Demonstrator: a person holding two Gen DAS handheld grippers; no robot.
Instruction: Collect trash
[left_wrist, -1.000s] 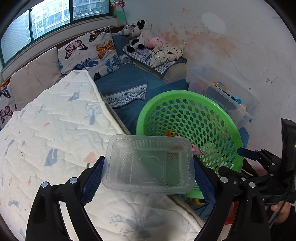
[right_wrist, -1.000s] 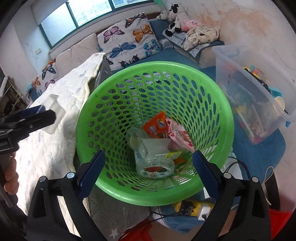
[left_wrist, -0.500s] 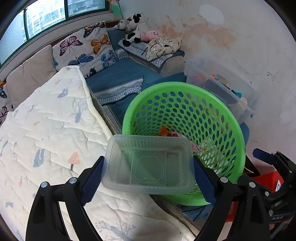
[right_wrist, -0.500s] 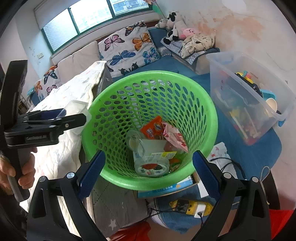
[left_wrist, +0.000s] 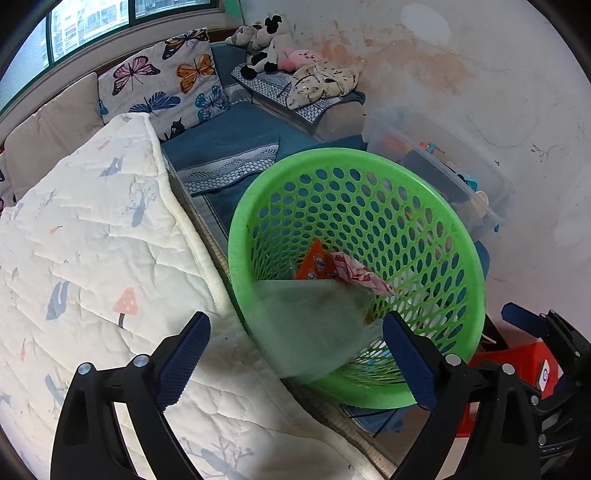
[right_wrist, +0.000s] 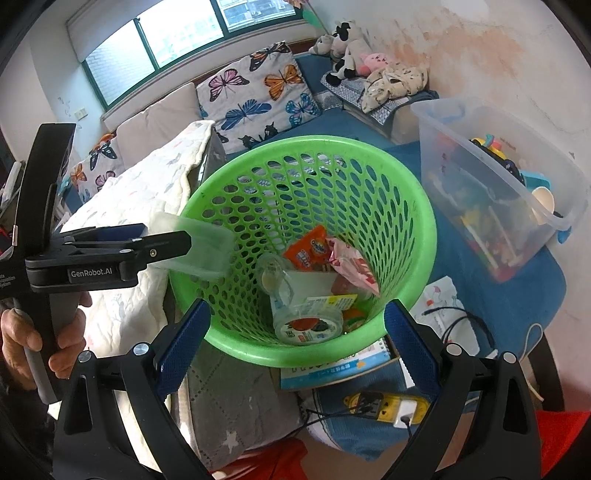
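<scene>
Over the green basket rim, the blurred clear plastic tray, light, thin and easily crushed, best pinched at its stiff lip, seems free of the released left claw.

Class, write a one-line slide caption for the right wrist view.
Clear plastic tray at the left claw, over the green basket's rim.

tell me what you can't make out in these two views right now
- Clear plastic container: motion-blurred in both wrist views, so whether the left gripper touches it is unclear.
- Bottom of the green basket: buried under wrappers and a cup in the right wrist view.
- Toy bin: contents smeared by its cloudy wall.
- Right gripper: body cut off by the lower frame edge.
</scene>
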